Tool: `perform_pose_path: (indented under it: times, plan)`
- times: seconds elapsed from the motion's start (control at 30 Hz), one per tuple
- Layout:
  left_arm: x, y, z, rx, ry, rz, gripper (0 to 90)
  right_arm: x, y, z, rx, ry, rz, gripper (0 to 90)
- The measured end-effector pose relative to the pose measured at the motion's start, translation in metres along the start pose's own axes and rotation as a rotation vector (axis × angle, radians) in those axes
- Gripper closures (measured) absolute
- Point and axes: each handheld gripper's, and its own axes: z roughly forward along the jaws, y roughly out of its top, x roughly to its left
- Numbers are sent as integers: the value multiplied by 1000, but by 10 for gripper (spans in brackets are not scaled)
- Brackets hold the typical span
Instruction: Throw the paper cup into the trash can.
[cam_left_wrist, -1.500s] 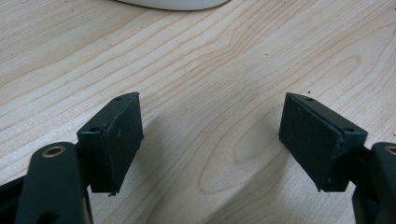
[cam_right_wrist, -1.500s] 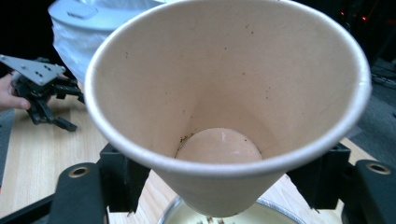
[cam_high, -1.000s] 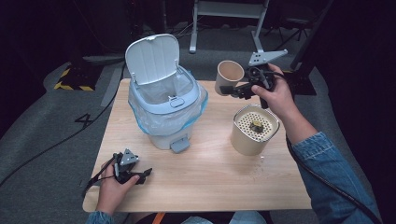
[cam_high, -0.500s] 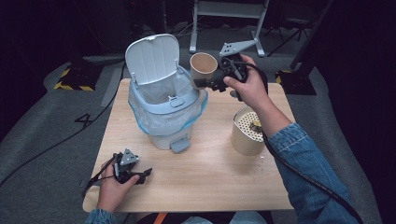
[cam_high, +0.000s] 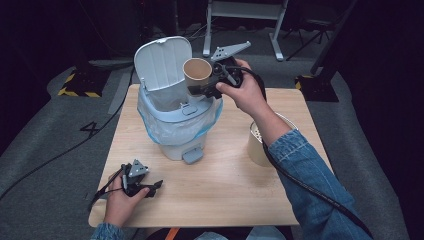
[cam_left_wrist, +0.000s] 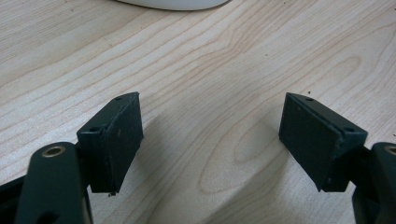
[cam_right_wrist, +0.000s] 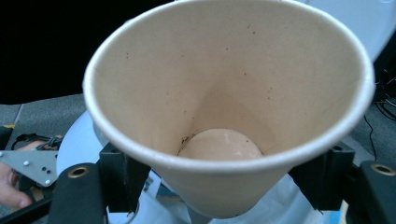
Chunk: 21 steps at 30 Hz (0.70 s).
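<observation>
A tan paper cup (cam_high: 197, 73) sits clamped between the jaws of the right gripper (cam_high: 212, 85), held up over the open bin (cam_high: 177, 117), its arm stretched forward across the table (cam_high: 225, 185). The left gripper (cam_high: 145, 186) rests low on the near edge, jaws wide apart, holding nothing.

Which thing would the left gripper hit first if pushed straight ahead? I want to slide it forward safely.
Probably the white base of the pedal bin. The open left gripper faces bare wooden table until there; the distance is hard to judge.
</observation>
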Motion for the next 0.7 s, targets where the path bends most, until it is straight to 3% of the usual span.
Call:
perform_pose_path:
  times: [0.3, 0.53, 0.7]
  plan:
    - [0, 0, 0, 0, 0, 0, 220, 7, 4, 20, 49, -6, 0, 285]
    - [1, 0, 0, 0, 1, 6, 219, 12, 6, 31, 116, -34, -32, 275]
    - [1, 0, 0, -1, 1, 6, 219, 12, 5, 36, 142, -38, -41, 165]
